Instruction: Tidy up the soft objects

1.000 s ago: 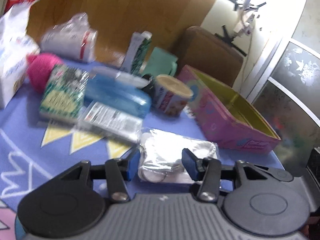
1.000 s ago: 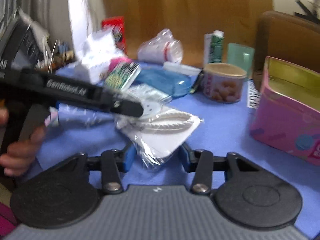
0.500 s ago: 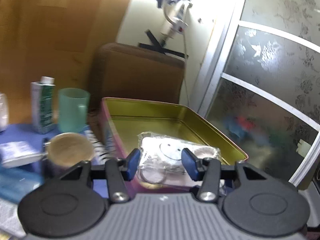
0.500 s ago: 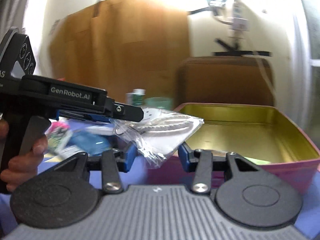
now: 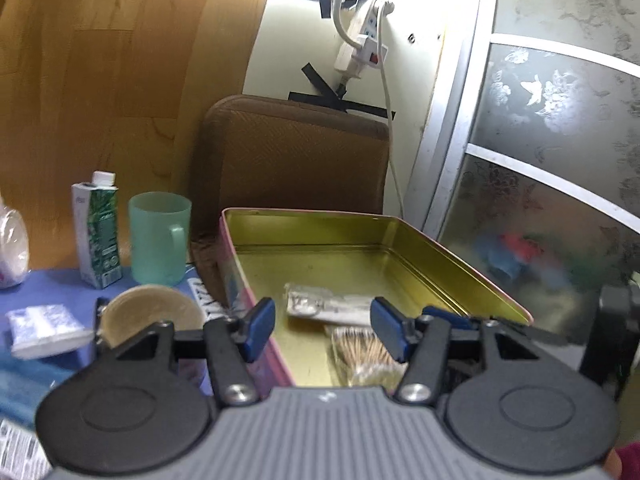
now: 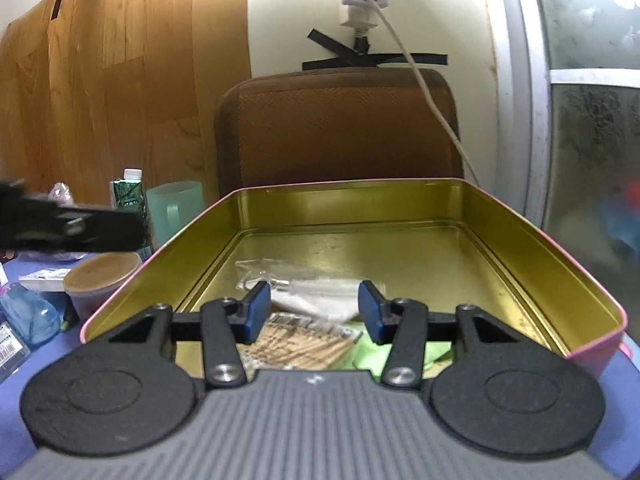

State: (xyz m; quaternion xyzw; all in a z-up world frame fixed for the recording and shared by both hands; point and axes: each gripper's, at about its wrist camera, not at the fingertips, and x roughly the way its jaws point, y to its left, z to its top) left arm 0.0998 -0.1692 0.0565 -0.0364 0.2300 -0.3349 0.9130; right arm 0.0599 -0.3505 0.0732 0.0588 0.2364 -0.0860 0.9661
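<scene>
A pink tin point(image 5: 460, 256) with a gold inside stands open on the blue cloth. On its floor lies a clear plastic bag point(image 5: 332, 305) with white soft pieces in it, next to a pack of cotton swabs point(image 5: 360, 354). My left gripper point(image 5: 325, 332) hangs over the tin's near left wall, its jaws opening, and the bag lies free beyond the blue pads. My right gripper point(image 6: 314, 312) points into the tin point(image 6: 540, 236) from the near edge, jaws opening a little, with nothing pressed between them. Below it lie the bag point(image 6: 304, 290), the swabs point(image 6: 304, 342) and something green point(image 6: 364, 350).
Left of the tin stand a tan-lidded tub point(image 5: 148, 314), a teal mug point(image 5: 160, 238) and a green carton point(image 5: 98, 232); a tissue pack point(image 5: 42, 326) lies nearer. A brown chair back point(image 6: 340, 128) rises behind the tin. A glass door point(image 5: 560, 160) closes off the right.
The bag was pinched in my left gripper and carried from the table over the tin. Now the left jaws stand wider and the bag lies on the tin's floor. The right gripper has moved up to the tin.
</scene>
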